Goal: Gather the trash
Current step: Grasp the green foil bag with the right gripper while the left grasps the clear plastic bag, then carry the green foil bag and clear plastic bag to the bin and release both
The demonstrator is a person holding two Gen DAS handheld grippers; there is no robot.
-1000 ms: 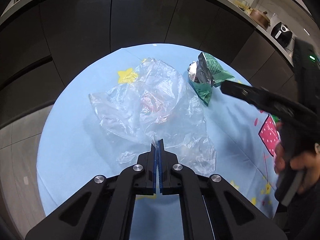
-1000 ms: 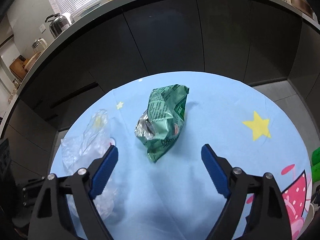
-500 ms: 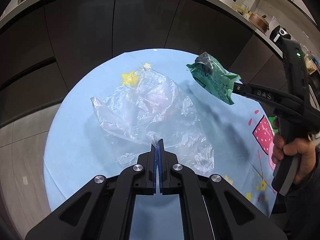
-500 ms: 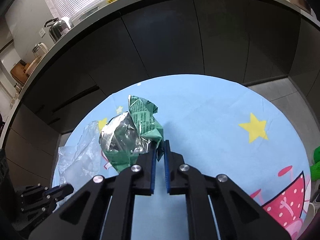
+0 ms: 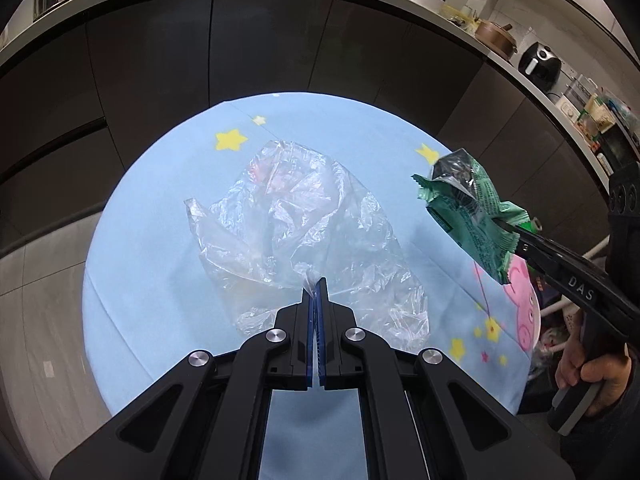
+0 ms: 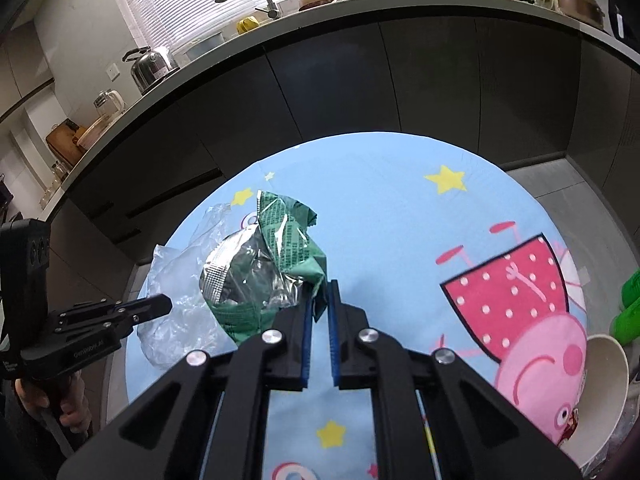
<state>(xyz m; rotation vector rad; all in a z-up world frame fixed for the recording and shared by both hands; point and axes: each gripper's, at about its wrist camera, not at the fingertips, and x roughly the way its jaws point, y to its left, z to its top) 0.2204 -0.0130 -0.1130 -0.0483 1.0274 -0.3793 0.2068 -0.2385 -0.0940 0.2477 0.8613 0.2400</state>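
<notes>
- Now, the right gripper (image 6: 319, 294) is clamped on the green snack wrapper (image 6: 276, 264), held clear above the blue tablecloth (image 6: 400, 216).
- The left gripper (image 5: 318, 292) pinches the clear plastic bag's (image 5: 304, 224) edge.
- Best to spread the bag's mouth before lowering the wrapper in.

Black grippers, blue ribbed fingers (image 6: 307, 332), silver screws, white "DAS" lettering

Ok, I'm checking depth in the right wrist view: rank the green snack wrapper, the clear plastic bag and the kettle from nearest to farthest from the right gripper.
1. Green snack wrapper, pinched in the right gripper.
2. Clear plastic bag, left, behind the wrapper on the table.
3. Kettle, far upper left on the counter.
</notes>
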